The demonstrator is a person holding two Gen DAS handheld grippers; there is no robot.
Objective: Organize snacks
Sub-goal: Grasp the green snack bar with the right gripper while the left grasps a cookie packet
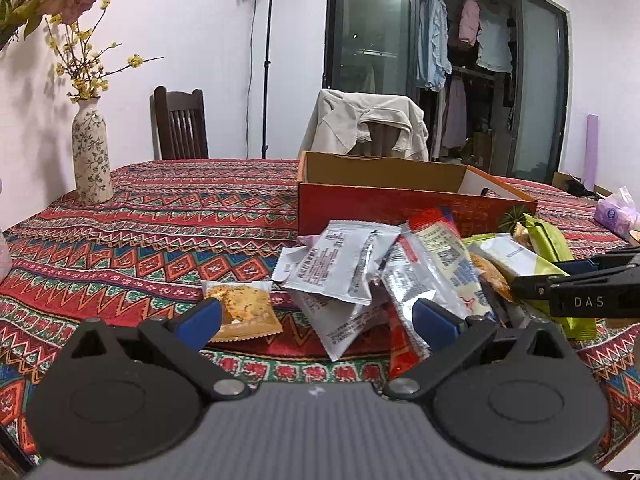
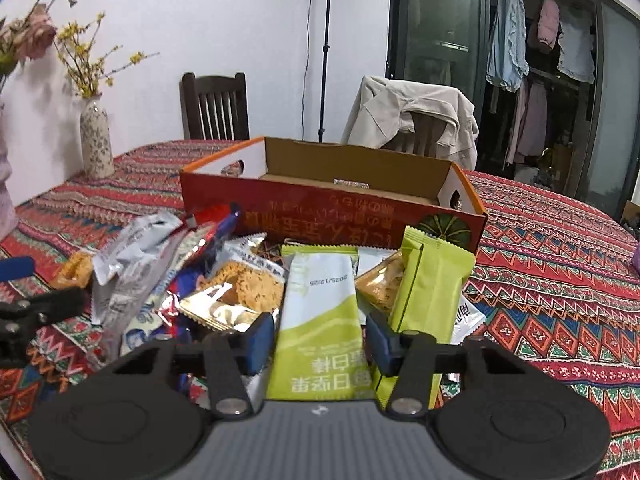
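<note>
Snacks, a loose heap of foil and plastic packets [image 2: 224, 280], fill the middle of both views, lying on a table covered with a red patterned woven cloth [image 1: 160, 216]. The heap sits right against the near wall of an open red and orange cardboard box [image 2: 332, 216], probably so packets can be lifted straight into it; as far as its inside shows, the box looks empty, so sorting seems barely begun.

In the lower centre of the right wrist view, the right gripper [image 2: 320, 340] straddles a long pale green and white wrapped bar [image 2: 320, 320], one blue pad on each side. The pads look narrowed around it, close to or just touching its edges; a firm pinch is not clear. A lime green packet [image 2: 432, 292] leans just right of it.

In the lower part of the left wrist view, the left gripper [image 1: 316, 316] is spread wide with nothing between its fingers, waiting low before the heap near a clear-windowed orange cracker packet [image 1: 240, 308].
</note>
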